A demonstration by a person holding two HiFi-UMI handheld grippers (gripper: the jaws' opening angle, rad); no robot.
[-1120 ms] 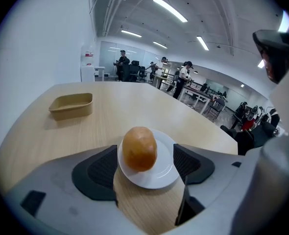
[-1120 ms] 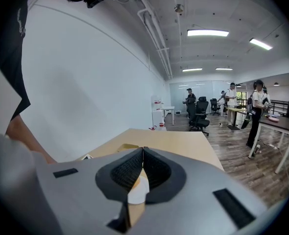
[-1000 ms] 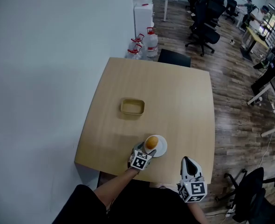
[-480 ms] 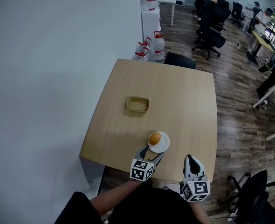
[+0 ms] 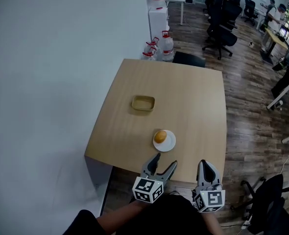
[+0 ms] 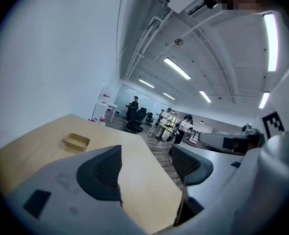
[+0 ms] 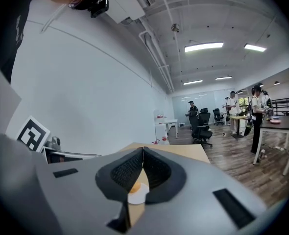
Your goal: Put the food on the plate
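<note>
A round orange-brown piece of food (image 5: 160,136) lies on a small white plate (image 5: 169,143) near the front edge of the wooden table (image 5: 193,102). In the right gripper view, food (image 7: 133,186) and plate (image 7: 140,195) show through the slit under the jaws. My left gripper (image 5: 164,163) is open and empty, held back at the table's front edge, short of the plate; in its own view (image 6: 144,165) nothing is between the jaws. My right gripper (image 5: 206,166) is shut and empty, beside the left one at the front edge; its own view (image 7: 142,156) shows the tips together.
A shallow tan tray (image 5: 143,103) sits at mid-table, also in the left gripper view (image 6: 77,141). A white wall runs along the table's left side. Water bottles (image 5: 165,45), a dark chair (image 5: 188,59) and office chairs (image 5: 220,31) stand beyond the far edge. People stand in the background.
My left gripper has let go of the food on the plate, opened, and drawn back toward me to the table's front edge. The right gripper has barely moved.
</note>
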